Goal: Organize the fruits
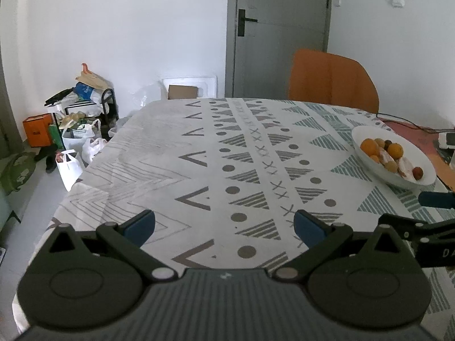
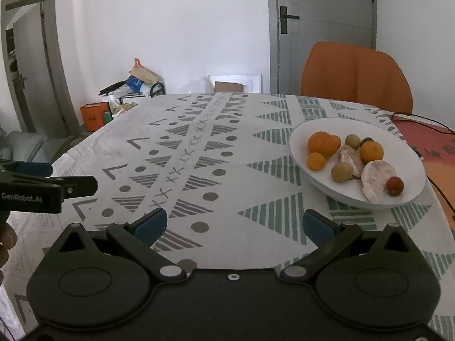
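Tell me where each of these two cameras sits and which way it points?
Left wrist view: sits on the left gripper, looking forward over the patterned tablecloth; its blue-padded fingers stand apart, and the right gripper's side shows at right.
Right wrist view: sits on the right gripper, facing the white oval bowl of fruit; open fingers, with the left gripper at left.
Shared: both show the bowl, the tablecloth, the orange chair and the grey door.
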### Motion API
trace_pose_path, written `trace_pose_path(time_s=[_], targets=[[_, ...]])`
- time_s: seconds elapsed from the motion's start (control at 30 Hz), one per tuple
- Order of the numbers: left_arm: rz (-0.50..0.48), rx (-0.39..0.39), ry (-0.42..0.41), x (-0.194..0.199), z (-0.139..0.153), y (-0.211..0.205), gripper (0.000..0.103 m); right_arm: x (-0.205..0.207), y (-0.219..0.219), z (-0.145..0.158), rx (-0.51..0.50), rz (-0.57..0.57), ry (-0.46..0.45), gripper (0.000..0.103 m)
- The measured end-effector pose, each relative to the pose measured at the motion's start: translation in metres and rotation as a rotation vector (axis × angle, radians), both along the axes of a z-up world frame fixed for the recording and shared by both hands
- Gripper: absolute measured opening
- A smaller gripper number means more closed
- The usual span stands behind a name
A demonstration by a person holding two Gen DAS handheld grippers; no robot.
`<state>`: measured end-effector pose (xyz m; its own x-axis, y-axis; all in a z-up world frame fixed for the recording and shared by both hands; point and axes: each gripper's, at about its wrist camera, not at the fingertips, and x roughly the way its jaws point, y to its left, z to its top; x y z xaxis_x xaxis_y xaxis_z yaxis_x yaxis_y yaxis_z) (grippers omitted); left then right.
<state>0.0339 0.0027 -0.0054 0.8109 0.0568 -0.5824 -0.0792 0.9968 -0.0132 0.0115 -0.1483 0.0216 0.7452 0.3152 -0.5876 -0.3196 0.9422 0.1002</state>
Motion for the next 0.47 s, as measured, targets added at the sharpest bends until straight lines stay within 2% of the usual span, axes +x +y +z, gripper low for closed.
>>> trace_pose_path(time_s=[0.37, 0.47], targets=[[0.002, -0.005, -0.011, -0.0012, 0.0048, 0.0008, 0.103, 0.0014, -0.0052, -0.0005, 0.004, -0.013, 0.002, 0.103], [-0.025, -0.007, -0.05, -0.0085, 0.0083, -0.0002, 0.103, 0.0014, -0.0057, 0.0003, 0.005, -0.015, 0.002, 0.103]])
